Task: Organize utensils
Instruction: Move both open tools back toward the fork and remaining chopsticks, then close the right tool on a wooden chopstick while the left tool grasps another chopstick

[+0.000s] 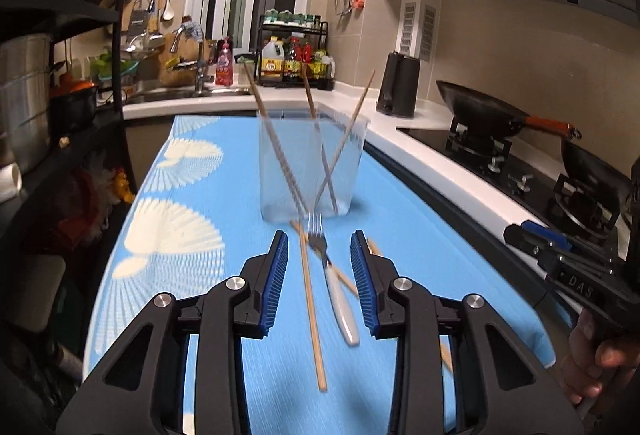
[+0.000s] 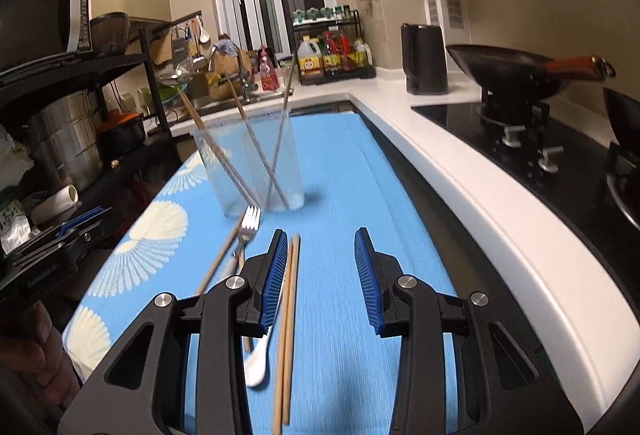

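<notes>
Clear plastic, the cup (image 1: 313,171) on the blue-clothed worktop (image 1: 192,163) already holds several chopsticks and could be tipped if struck by a long utensil. Both the left gripper (image 1: 319,285) and right gripper (image 2: 321,283) are held with fingers wide apart and empty; the fork (image 1: 334,275) lies crossed over loose chopsticks (image 2: 285,331), so two pieces might be pinched together.

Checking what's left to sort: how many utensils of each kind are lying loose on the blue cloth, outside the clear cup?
chopsticks: 4 (two partly hidden)
fork: 1
Total: 5
</notes>
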A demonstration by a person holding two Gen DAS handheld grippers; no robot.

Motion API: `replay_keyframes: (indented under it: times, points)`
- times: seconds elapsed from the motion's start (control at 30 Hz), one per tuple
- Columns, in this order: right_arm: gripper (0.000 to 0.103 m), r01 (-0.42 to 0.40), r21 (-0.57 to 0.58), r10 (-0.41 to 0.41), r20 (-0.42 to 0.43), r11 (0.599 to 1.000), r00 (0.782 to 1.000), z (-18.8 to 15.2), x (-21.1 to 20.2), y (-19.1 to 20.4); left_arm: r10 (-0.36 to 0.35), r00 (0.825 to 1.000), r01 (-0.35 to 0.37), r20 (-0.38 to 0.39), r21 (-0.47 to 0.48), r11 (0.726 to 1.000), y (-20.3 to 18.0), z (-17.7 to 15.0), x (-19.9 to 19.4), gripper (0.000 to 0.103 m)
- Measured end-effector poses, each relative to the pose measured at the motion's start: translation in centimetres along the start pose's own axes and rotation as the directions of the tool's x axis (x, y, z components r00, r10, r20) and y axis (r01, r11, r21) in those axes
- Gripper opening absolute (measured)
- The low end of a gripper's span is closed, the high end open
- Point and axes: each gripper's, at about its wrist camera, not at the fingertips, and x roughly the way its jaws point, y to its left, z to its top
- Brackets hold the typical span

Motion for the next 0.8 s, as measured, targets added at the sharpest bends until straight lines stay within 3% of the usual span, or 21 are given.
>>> replay_keyframes:
  times: [0.2,0.4,0.67,0.8]
  points:
    - [0.036,0.014,-0.007,-0.014,-0.020,1.000,1.000,-2.7,-0.3,-0.7,0.020,0.996,-0.019,-0.089,0.015,1.000,-0.5,-4.1,1.4,0.024]
    - [0.036,0.021,-0.013,-0.022,-0.052,1.000,0.998,-4.7,0.2,-0.8,0.026,0.997,-0.024,-0.075,0.034,0.999,-0.9,-4.8,1.7,0.024]
    - [0.036,0.009,0.000,-0.009,-0.090,1.000,0.996,-5.9,0.9,-1.0,0.018,0.992,-0.026,-0.128,-0.062,0.998,0.7,-5.3,2.9,0.024]
    - [0.031,-0.021,0.036,0.026,-0.145,0.999,0.989,-7.0,2.1,-1.3,0.013,0.990,-0.023,-0.140,-0.068,0.997,0.6,-5.6,3.2,0.024]
